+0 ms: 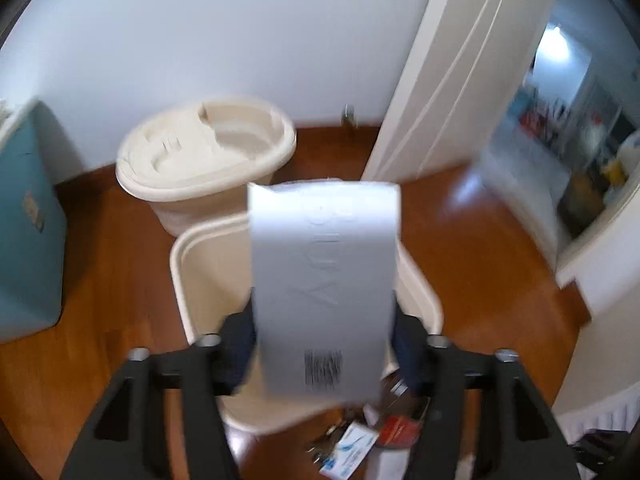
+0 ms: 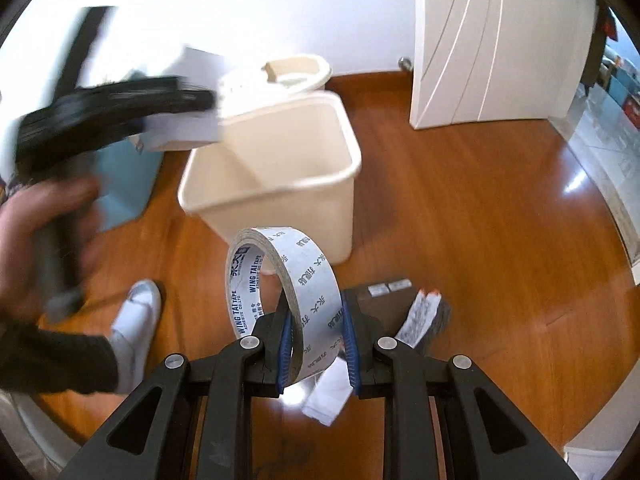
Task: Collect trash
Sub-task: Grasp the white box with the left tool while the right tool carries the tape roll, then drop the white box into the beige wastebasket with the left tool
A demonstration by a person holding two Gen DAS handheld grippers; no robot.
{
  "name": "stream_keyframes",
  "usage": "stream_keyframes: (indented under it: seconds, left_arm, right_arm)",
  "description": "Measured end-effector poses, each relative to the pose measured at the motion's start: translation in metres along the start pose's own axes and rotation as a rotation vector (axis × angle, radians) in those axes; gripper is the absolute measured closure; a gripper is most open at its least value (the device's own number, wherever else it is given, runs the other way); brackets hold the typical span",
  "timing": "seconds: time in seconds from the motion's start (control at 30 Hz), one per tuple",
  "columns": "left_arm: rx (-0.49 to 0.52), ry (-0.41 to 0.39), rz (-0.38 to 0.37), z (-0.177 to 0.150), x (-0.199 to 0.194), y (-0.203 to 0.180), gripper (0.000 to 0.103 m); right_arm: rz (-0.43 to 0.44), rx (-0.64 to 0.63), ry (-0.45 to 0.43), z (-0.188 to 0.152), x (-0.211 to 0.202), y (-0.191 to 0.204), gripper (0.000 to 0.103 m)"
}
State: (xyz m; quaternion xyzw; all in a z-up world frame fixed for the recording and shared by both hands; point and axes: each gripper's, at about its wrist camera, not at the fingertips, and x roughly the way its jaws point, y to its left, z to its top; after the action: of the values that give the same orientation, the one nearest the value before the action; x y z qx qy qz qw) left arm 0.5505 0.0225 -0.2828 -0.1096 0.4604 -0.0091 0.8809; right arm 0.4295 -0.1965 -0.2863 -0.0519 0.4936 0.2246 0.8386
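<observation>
Glossy reddish wood floor (image 2: 460, 200), white wall, white door at upper right; a cream rectangular plastic bin (image 2: 276, 176) stands open at centre; the left gripper (image 1: 324, 340) clamps a flat white box (image 1: 324, 264), long axis pointing away up-frame, over the bin; the right gripper (image 2: 316, 340), nearly closed, pinches an upright tape roll (image 2: 280, 292).
</observation>
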Motion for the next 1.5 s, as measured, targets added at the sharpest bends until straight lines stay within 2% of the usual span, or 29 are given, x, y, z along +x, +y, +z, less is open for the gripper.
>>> stream_keyframes:
  seconds: [0.03, 0.07, 0.17, 0.3, 0.33, 0.47, 0.53, 0.63, 0.7, 0.73, 0.8, 0.87, 0.9, 0.97, 1.0, 1.07, 1.1, 1.2, 1.27, 1.37, 1.43, 1.5]
  left_arm:
    - [-0.014, 0.021, -0.009, 0.002, 0.006, 0.003, 0.021]
    - [-0.042, 0.032, -0.033, 0.002, 0.012, 0.01, 0.02]
    - [-0.1, 0.039, -0.042, -0.014, 0.004, 0.03, 0.02]
    - [-0.257, 0.026, -0.048, -0.054, -0.034, 0.058, 0.02]
    - [-0.283, 0.023, -0.047, -0.072, -0.048, 0.058, 0.02]
    - [-0.247, 0.032, 0.011, -0.126, -0.07, 0.065, 0.019]
    - [-0.211, 0.04, 0.028, -0.138, -0.07, 0.068, 0.019]
    - [-0.181, 0.044, 0.032, -0.143, -0.067, 0.071, 0.019]
    - [-0.159, 0.025, 0.031, -0.142, -0.065, 0.07, 0.019]
    - [-0.143, 0.025, 0.034, -0.143, -0.063, 0.069, 0.019]
    - [-0.118, 0.034, 0.027, -0.145, -0.057, 0.068, 0.019]
    - [-0.126, 0.049, 0.022, -0.152, -0.051, 0.068, 0.019]
    - [-0.135, 0.062, 0.029, -0.156, -0.047, 0.069, 0.019]
    - [-0.144, 0.074, 0.036, -0.163, -0.042, 0.069, 0.019]
    - [-0.144, 0.082, 0.042, -0.167, -0.04, 0.069, 0.019]
    - [-0.139, 0.098, 0.054, -0.178, -0.035, 0.068, 0.019]
    - [-0.13, 0.105, 0.059, -0.182, -0.033, 0.067, 0.019]
    - [-0.073, 0.137, 0.085, -0.195, -0.022, 0.063, 0.019]
    - [-0.065, 0.168, 0.094, -0.204, -0.01, 0.064, 0.019]
    - [-0.064, 0.211, 0.094, -0.212, 0.007, 0.062, 0.019]
    - [-0.044, 0.229, 0.087, -0.217, 0.018, 0.057, 0.019]
    - [-0.013, 0.243, 0.079, -0.221, 0.026, 0.049, 0.019]
  right_arm:
    - [0.001, 0.007, -0.002, 0.003, -0.002, 0.001, 0.08]
    - [0.002, 0.008, -0.003, 0.007, -0.002, 0.003, 0.08]
    - [0.009, 0.014, -0.009, 0.021, -0.001, 0.007, 0.08]
    - [0.036, 0.048, -0.037, 0.058, 0.01, 0.012, 0.08]
    - [0.042, 0.055, -0.044, 0.072, 0.017, 0.016, 0.08]
    - [0.043, 0.087, -0.056, 0.127, 0.064, 0.033, 0.08]
    - [0.027, 0.099, -0.041, 0.148, 0.091, 0.038, 0.08]
    - [0.017, 0.112, 0.05, 0.16, 0.139, 0.043, 0.078]
    - [-0.016, 0.116, 0.106, 0.163, 0.152, 0.047, 0.074]
    - [-0.015, 0.132, 0.123, 0.159, 0.151, 0.043, 0.069]
    - [0.001, 0.154, 0.102, 0.15, 0.133, 0.04, 0.046]
    - [-0.033, 0.175, 0.042, 0.125, 0.103, 0.029, 0.02]
    - [-0.064, 0.198, 0.019, 0.105, 0.089, 0.022, 0.016]
    - [-0.124, 0.252, 0.021, 0.061, 0.078, 0.009, 0.013]
    - [-0.168, 0.291, 0.047, 0.029, 0.081, 0.001, 0.013]
    - [-0.232, 0.372, 0.137, -0.026, 0.101, -0.013, 0.013]
    - [-0.242, 0.436, 0.216, -0.062, 0.122, -0.022, 0.013]
    - [-0.265, 0.518, 0.355, -0.13, 0.175, -0.03, 0.013]
    - [-0.28, 0.567, 0.383, -0.153, 0.201, -0.034, 0.014]
    - [-0.321, 0.598, 0.415, -0.168, 0.227, -0.041, 0.015]
    - [-0.262, 0.595, 0.383, -0.169, 0.24, -0.039, 0.009]
    - [-0.268, 0.532, 0.391, -0.163, 0.252, -0.03, 0.009]
